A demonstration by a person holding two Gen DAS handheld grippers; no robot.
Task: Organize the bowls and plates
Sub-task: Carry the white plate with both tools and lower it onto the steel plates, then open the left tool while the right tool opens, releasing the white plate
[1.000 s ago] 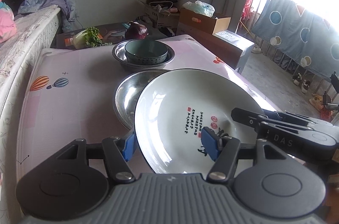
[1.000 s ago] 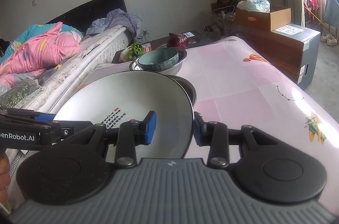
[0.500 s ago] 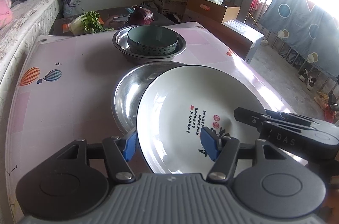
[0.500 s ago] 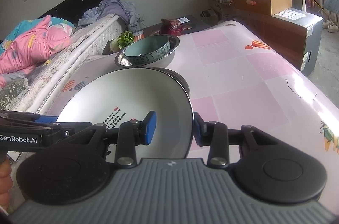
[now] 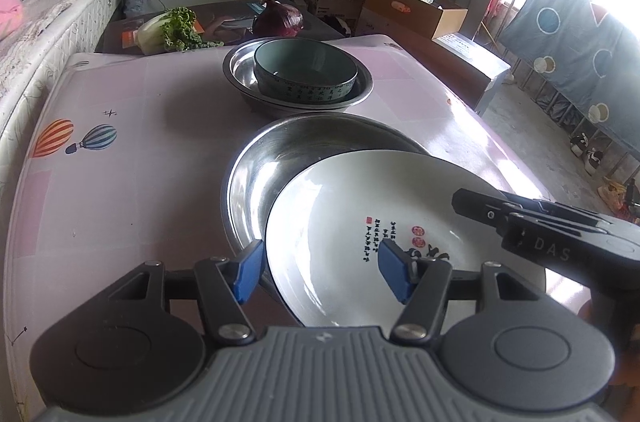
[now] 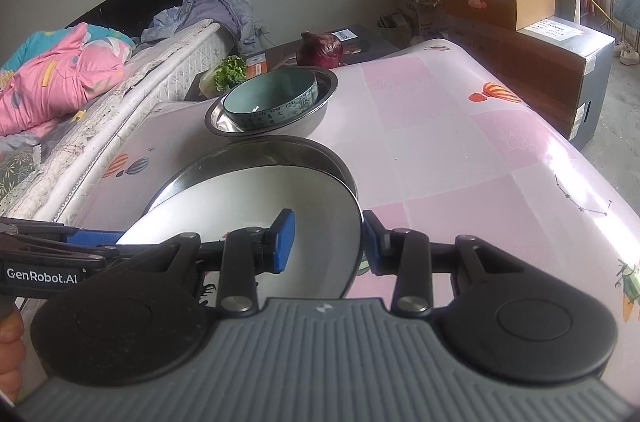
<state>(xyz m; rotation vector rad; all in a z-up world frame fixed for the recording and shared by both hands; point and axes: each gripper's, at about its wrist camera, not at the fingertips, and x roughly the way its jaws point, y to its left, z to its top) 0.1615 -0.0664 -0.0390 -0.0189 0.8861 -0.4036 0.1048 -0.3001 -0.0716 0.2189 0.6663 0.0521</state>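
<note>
A white plate (image 5: 340,206) with a dark rim and black-and-red writing hangs tilted over a large steel bowl (image 5: 288,158) on the table. My left gripper (image 5: 322,272) is shut on the plate's left rim. My right gripper (image 6: 328,242) is shut on the plate (image 6: 260,198) at its right rim, and its fingers (image 5: 520,218) show in the left wrist view. The plate covers the near part of the steel bowl (image 6: 320,152). Farther back a teal bowl (image 5: 304,70) sits inside a smaller steel basin (image 5: 362,90); both show again as the teal bowl (image 6: 272,98) and the basin (image 6: 320,106).
The table carries a pink cloth (image 5: 120,182) printed with balloons. Behind it lie a lettuce (image 5: 176,26) and a red cabbage (image 5: 280,18) on a low dark surface. A bed (image 6: 60,70) runs along the left; cardboard boxes (image 6: 500,2) stand at the right.
Both grippers carried the plate forward and a little down over the large steel bowl. More of the bowl's far inside shows, and the teal bowl looks nearer.
</note>
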